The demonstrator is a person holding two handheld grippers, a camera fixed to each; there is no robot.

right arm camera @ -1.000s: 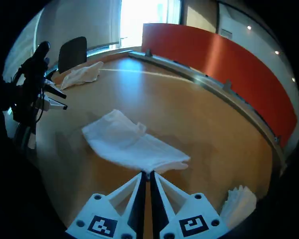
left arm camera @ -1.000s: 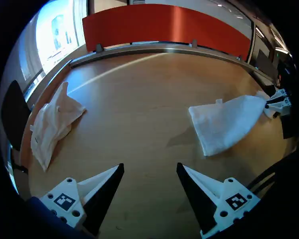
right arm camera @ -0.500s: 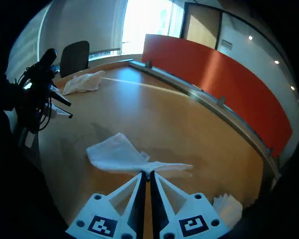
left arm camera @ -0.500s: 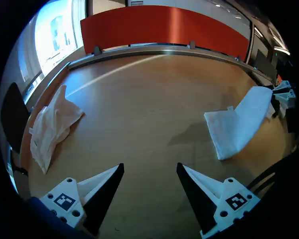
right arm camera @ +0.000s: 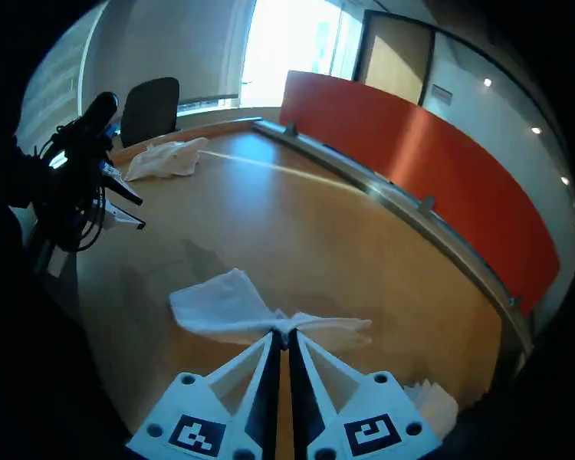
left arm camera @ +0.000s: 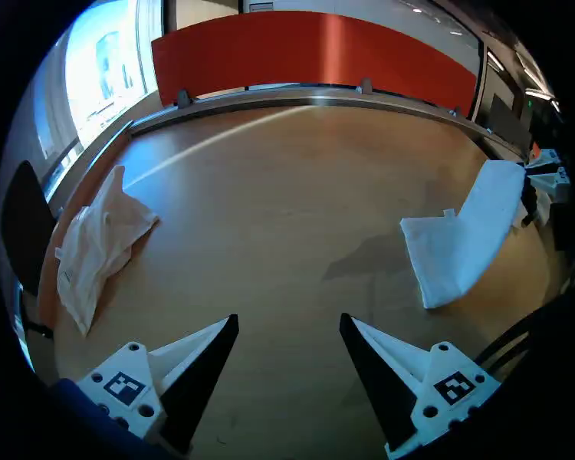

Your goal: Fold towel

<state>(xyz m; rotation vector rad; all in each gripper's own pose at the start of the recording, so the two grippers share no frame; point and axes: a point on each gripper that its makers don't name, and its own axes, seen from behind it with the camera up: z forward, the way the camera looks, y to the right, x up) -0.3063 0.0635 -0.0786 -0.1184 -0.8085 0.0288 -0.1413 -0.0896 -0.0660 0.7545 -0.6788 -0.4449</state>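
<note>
Pinching towel (right arm camera: 218, 303) edge, right hand-held gripper (right arm camera: 284, 334) closed; left hand-held gripper (left arm camera: 288, 318) agape, empty, over wide tabletop (left arm camera: 287, 192).

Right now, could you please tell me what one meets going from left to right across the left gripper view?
A black chair → crumpled cloth → white towel, raised at its far end → right gripper pinching that end.

White left tool (left arm camera: 288, 318), black-faced fingers (left arm camera: 203, 360), square markers (left arm camera: 126, 387) (screw holes (left arm camera: 134, 347) beside), right tool (right arm camera: 284, 335) alike
</note>
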